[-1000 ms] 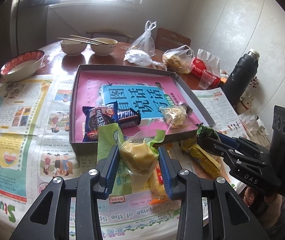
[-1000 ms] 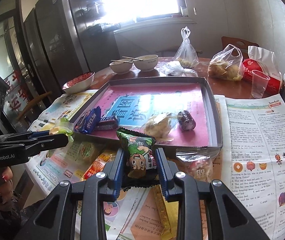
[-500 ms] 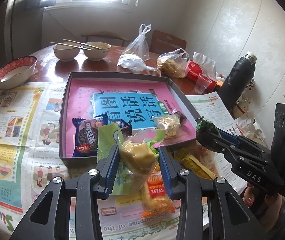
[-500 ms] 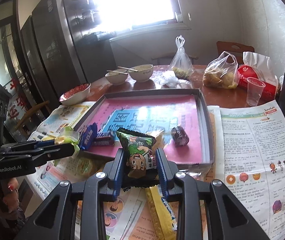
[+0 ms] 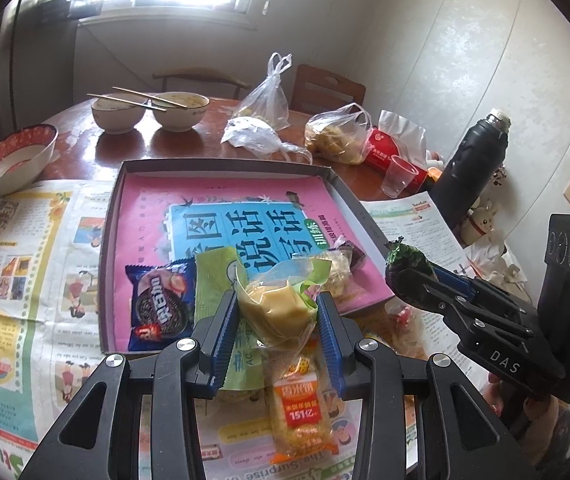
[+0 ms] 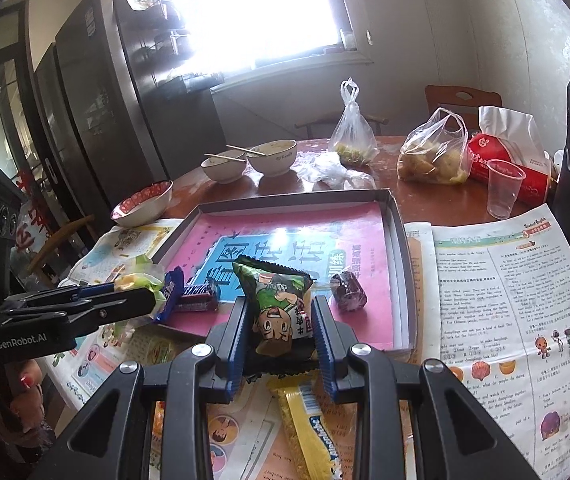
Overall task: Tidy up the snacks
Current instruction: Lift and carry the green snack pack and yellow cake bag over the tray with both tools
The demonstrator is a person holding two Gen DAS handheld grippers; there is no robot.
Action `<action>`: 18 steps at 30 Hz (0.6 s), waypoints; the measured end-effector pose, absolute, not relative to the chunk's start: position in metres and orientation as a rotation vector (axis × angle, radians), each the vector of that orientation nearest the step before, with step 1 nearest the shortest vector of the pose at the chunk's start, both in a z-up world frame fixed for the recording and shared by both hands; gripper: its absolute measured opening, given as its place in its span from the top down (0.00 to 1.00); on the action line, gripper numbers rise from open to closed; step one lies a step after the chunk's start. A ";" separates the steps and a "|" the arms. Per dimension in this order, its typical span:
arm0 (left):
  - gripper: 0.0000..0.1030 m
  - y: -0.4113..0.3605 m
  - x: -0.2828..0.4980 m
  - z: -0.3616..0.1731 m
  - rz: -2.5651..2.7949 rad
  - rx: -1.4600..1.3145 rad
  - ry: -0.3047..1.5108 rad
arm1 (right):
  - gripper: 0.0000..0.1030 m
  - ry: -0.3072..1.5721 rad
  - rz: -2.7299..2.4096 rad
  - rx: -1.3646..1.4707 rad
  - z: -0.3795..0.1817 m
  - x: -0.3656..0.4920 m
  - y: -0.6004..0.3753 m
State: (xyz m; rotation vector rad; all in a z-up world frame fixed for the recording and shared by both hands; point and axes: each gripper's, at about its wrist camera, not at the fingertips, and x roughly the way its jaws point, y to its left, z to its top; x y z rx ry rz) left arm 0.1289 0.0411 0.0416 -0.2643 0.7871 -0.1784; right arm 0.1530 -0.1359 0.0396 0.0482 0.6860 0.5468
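My left gripper (image 5: pixel 277 316) is shut on a clear packet with a yellow cake and green edges (image 5: pixel 273 308), held above the near edge of the grey tray (image 5: pixel 221 166) with its pink lining. My right gripper (image 6: pixel 279 318) is shut on a green cartoon snack bag (image 6: pixel 275 300), also over the tray's near edge. Inside the tray lie a blue Oreo pack (image 5: pixel 161 308), a dark chocolate bar (image 6: pixel 197 300), a pale wrapped cake (image 5: pixel 339 270) and a purple wrapped roll (image 6: pixel 349 290). On the newspaper below lie an orange rice-cracker pack (image 5: pixel 299 408) and a yellow pack (image 6: pixel 309 424).
Newspapers (image 6: pixel 517 312) cover the near table. Behind the tray stand two bowls with chopsticks (image 5: pixel 149 110), a red-rimmed bowl (image 5: pixel 13 160), plastic bags (image 5: pixel 337 136), a red tissue pack (image 6: pixel 505 156), a clear cup (image 6: pixel 503 188) and a black flask (image 5: pixel 469 176). A fridge (image 6: pixel 97 96) stands at left.
Both grippers, each still gripping its snack, have shifted a little; the tray and the snacks on the newspaper appear to have slid across both views.
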 end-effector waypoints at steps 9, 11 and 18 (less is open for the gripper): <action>0.61 0.035 0.142 0.042 -0.182 -0.268 0.789 | 0.69 0.662 0.531 0.067 0.046 0.164 -0.147; 0.61 0.033 0.145 0.042 -0.178 -0.265 0.791 | 0.69 0.656 0.526 0.075 0.048 0.166 -0.151; 0.61 0.032 0.162 0.040 -0.162 -0.260 0.794 | 0.69 0.646 0.508 0.098 0.050 0.175 -0.165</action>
